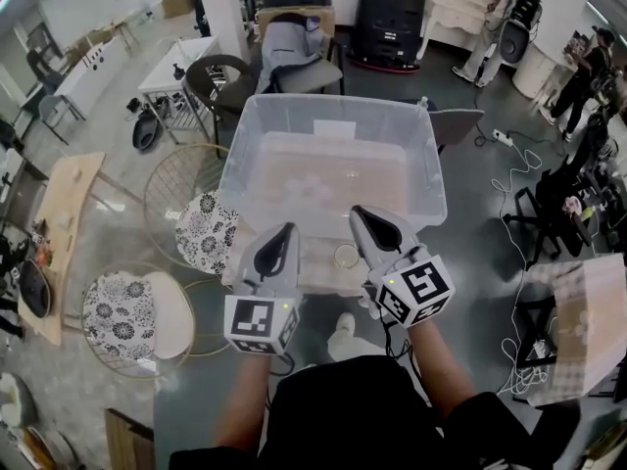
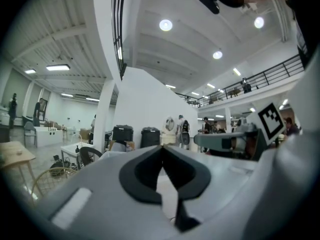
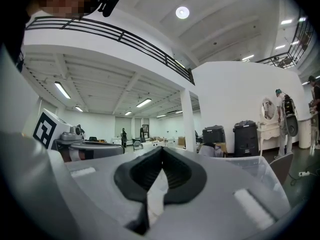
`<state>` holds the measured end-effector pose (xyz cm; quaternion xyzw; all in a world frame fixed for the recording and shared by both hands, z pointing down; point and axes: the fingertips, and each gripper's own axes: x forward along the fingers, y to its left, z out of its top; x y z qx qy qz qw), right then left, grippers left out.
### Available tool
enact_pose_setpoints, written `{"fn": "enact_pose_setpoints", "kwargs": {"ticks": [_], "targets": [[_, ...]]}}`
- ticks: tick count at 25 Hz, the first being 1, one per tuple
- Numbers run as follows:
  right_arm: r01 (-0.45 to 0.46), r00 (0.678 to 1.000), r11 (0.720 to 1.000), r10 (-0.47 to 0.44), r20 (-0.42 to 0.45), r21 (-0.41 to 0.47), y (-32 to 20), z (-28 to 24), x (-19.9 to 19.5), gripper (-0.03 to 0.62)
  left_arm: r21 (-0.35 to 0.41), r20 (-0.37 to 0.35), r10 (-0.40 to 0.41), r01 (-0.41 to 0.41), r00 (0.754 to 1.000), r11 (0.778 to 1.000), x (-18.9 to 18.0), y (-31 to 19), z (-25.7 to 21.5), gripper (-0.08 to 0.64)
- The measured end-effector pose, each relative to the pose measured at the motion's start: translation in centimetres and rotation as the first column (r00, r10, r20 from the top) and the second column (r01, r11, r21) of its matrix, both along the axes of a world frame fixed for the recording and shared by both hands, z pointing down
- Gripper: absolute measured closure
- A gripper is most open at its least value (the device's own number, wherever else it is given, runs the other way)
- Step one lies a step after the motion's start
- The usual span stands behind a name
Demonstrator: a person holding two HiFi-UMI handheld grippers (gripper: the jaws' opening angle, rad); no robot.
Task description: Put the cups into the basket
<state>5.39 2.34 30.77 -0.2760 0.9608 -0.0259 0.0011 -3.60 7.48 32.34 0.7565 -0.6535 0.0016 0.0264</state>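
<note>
At the far left, two chairs with flowery cushions (image 1: 208,233) stand on the gray floor. Next comes the left gripper (image 1: 284,233) (image 2: 162,149). Its jaws are pressed together, and there is nothing between them. A little to its right, a small clear cup (image 1: 347,256) seems to sit on the table (image 1: 313,267), just in front of the basket (image 1: 333,125). The basket is a big clear plastic one. The right gripper (image 1: 364,215) (image 3: 161,151) is just beside the cup. Its jaws are pressed together too, and it holds nothing. Both grippers point at the basket's near wall.
</note>
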Motion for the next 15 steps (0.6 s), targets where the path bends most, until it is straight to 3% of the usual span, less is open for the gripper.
{"fn": "enact_pose_setpoints", "kwargs": {"ticks": [15], "targets": [[0.064,0.998,0.998,-0.063,0.031,-0.026,-6.9,0.0,0.5,0.591,-0.041,0.034,-0.055,0.057,0.998,0.998,1.2,-6.0,0.4,0.555]]}}
